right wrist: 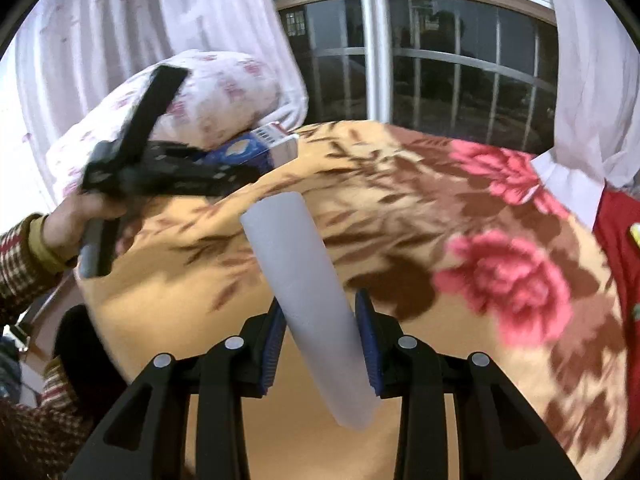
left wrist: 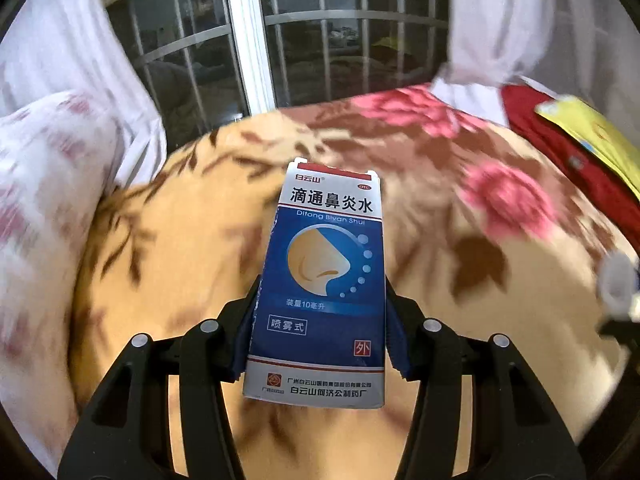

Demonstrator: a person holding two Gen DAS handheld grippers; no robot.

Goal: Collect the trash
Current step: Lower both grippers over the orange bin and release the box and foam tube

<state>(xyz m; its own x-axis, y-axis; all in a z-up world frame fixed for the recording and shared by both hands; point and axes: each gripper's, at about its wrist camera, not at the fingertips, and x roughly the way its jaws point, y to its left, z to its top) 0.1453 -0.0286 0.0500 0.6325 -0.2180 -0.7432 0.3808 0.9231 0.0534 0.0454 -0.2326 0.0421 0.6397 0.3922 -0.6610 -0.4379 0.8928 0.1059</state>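
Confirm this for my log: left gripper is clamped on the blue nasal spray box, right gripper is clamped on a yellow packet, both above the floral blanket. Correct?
Not quite. The right gripper holds a plain white paper tube, not a yellow packet, as the right wrist view shows. The rest stands: the left gripper is clamped on the blue nasal spray box, both above the floral blanket.

You see warm indoor light against a dark window [left wrist: 200, 68]. The floral blanket [left wrist: 460, 208] smears with motion blur, while the medicine box [left wrist: 320, 280] stays sharp. Fisheye edges bend and darken.
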